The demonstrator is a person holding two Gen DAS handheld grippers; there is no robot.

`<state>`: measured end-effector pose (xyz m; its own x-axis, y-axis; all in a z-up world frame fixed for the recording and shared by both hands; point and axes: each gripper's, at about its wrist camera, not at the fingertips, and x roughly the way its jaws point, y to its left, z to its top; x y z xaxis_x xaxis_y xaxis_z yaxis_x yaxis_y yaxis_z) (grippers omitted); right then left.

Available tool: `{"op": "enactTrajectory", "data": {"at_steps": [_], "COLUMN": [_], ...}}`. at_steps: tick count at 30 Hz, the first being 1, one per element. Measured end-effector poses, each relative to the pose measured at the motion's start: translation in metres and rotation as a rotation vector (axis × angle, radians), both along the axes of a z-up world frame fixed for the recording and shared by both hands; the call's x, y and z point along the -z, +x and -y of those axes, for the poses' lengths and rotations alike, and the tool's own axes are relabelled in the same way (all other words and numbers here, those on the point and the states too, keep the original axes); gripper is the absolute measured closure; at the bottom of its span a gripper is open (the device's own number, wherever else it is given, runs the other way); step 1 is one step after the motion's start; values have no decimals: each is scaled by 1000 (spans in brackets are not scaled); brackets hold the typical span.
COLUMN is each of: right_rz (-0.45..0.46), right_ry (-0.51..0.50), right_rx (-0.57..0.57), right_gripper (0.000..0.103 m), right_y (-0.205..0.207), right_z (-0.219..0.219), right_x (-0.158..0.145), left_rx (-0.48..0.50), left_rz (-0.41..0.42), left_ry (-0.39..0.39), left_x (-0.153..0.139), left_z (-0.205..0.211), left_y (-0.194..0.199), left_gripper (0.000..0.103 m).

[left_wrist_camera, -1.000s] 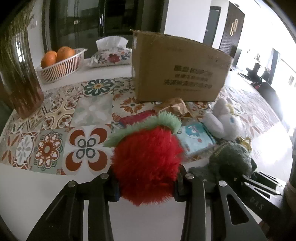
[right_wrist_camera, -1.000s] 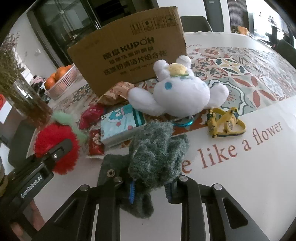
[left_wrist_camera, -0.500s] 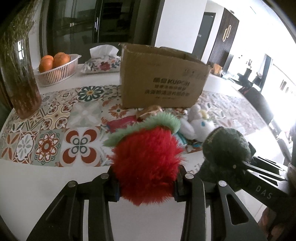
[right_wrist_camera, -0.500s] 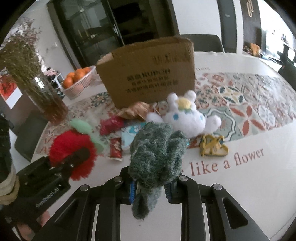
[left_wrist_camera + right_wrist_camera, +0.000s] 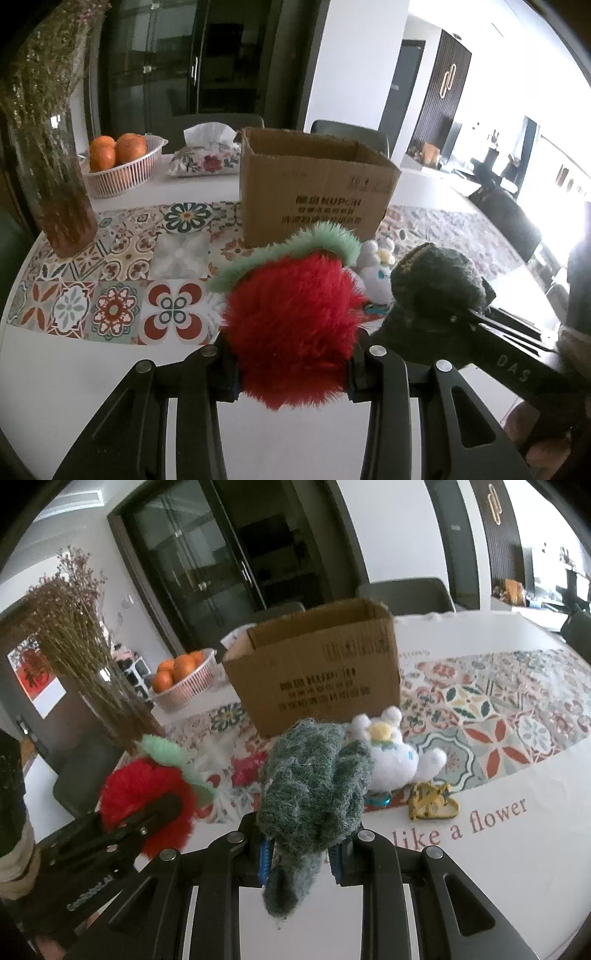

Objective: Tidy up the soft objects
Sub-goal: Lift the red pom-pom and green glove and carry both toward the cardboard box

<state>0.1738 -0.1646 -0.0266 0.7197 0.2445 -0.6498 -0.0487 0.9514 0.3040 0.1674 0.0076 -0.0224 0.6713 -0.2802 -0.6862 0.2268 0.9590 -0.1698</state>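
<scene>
The left gripper (image 5: pixel 291 363) clamps the red plush (image 5: pixel 291 325); the right gripper (image 5: pixel 301 853) clamps the green knit (image 5: pixel 314 786). Both hang above the table (image 5: pixel 461 886), short of the open box (image 5: pixel 317 679). Best carry each clear over the near rim before letting go, one at a time, and avoid snagging the white plush (image 5: pixel 391 764) below.

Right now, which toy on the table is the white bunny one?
Find the brown cardboard box on the patterned table mat. Just in front of its right corner sits the white plush. It is the only white toy, with round ears and a yellow patch on its head.
</scene>
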Motion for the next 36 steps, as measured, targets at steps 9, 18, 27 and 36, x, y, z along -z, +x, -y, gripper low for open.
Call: {"op": "enactTrajectory", "data": {"at_steps": [9,18,27,36], "right_rz": [91,125,172,223], "right_ry": [-16,34,47,1], "right_rx": [40,34,25,11], "right_gripper": [78,78,78,78], "right_y": [-4,23,52,84], "right_z": [8,26,32,29], "right_x": [-25,-45,-71,-100], "left_rx": [24,29,53,70], "left_rz": [24,56,130,173], "left_ry": [-27,19,57,68], "left_x": [-18,-36,-65,-87], "left_z": [6,22,31,33], "left_y": [3,21,55,90], "left_gripper": [64,64,64,64]}}
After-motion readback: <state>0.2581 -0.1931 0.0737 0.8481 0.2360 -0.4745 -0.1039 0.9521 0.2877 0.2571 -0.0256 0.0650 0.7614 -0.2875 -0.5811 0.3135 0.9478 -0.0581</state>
